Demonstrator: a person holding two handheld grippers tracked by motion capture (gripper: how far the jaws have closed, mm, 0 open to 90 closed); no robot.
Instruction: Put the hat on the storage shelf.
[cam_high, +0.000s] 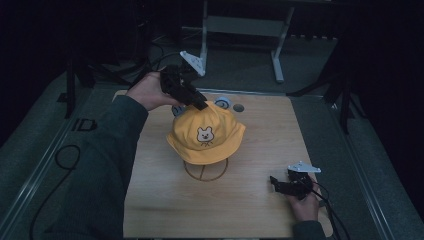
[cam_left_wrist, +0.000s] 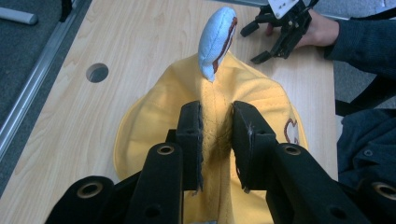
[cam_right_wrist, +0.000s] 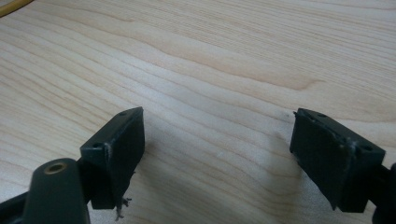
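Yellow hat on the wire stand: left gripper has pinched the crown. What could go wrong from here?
1. The left gripper pinches only a fold of the yellow hat; the cloth may slip out when lifted.
2. The hat sits on a thin wire stand; a sideways pull could tip it.
3. The right gripper rests open on the table, steadying nothing.

The yellow hat (cam_high: 206, 135) is hiding most of the wire stand (cam_high: 206, 173); the left gripper (cam_high: 200, 105) is covering its crown.
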